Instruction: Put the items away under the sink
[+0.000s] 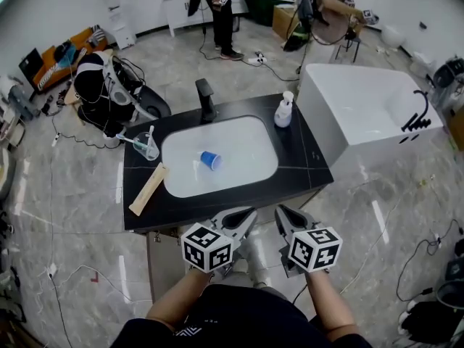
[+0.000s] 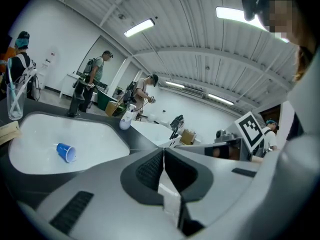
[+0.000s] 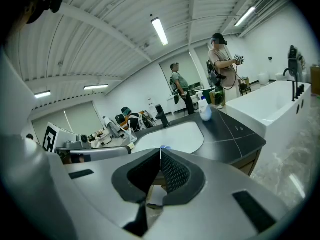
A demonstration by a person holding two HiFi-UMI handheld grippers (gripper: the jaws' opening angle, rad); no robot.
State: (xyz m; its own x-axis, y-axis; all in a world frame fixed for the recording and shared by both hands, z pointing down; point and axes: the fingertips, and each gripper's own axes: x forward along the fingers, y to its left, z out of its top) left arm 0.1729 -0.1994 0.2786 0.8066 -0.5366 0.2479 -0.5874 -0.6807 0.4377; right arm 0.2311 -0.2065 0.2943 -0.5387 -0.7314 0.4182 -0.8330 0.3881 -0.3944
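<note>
The left claw [image 1: 245, 217] is clenched, its jaws pressed flat together with nothing between them. The right claw [image 1: 284, 216] is the same, closed and empty. Both hang just in front of the worktop [image 1: 308, 162], with tips turned toward each other, near but apart.

The items are not yet taken, I judge. The cup [image 1: 210, 159] lies on its side in the sink [image 1: 250, 136], well beyond both claws. At the left of the sink stands the glass [image 1: 147, 146] with a brush in it, and the box [image 1: 148, 189] lies nearer to the front edge. The bottle [image 1: 283, 110] stands at the back right, and the tap [image 1: 205, 100] behind the sink.

Several things could go wrong from here:
- The cup is round and probably light, so on the smooth sink it could roll away when one jaw touches it first. A hard squeeze could crush it.
- The glass looks tall and narrow, so a side push from an arriving claw could tip it and throw out the brush.
- The space under the sink is mostly hidden below the worktop edge, so placing there would be half blind. An item could strike the edge and drop to the floor.
- The claws are close together and could knock each other when they open.
</note>
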